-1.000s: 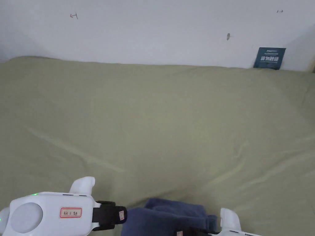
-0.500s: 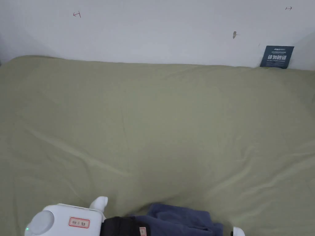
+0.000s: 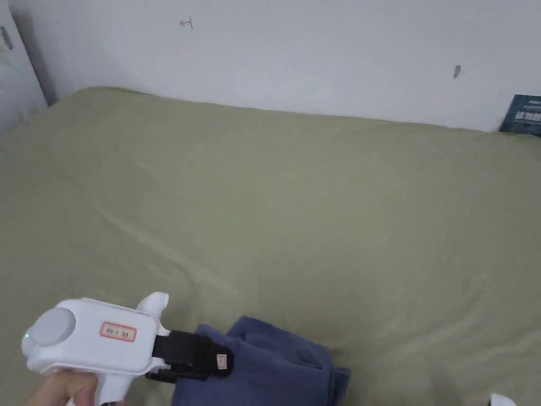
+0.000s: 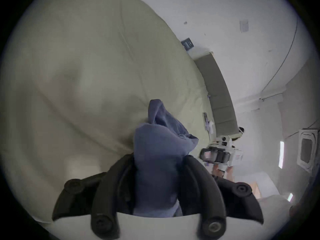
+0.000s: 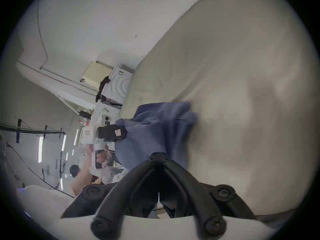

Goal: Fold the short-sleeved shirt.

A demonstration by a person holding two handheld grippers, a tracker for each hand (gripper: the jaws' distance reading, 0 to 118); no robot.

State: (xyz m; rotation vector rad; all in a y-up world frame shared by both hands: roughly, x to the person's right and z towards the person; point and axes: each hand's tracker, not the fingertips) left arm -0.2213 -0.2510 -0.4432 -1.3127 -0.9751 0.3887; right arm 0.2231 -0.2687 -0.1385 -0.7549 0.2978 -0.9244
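Note:
A dark blue short-sleeved shirt (image 3: 274, 370) lies bunched at the near edge of the olive-green bed sheet (image 3: 296, 211). My left gripper (image 3: 222, 362), white with black jaws, comes in from the left and is shut on the shirt's left side. In the left gripper view a thick fold of the shirt (image 4: 162, 136) is clamped between its jaws (image 4: 160, 157), with my right gripper (image 4: 202, 154) just beyond. In the right gripper view the jaws (image 5: 158, 155) are closed together at the edge of the shirt (image 5: 155, 127). The left gripper (image 5: 123, 133) holds the far side.
The sheet stretches wide and flat to the white wall, with soft creases. A dark blue card (image 3: 523, 114) leans on the wall at the back right. A white appliance (image 5: 119, 86) and a person (image 5: 81, 174) are beyond the bed's side.
The head camera has swung left and down. The left gripper and shirt have shifted a little left on the sheet. The right gripper has dropped to the picture's bottom edge.

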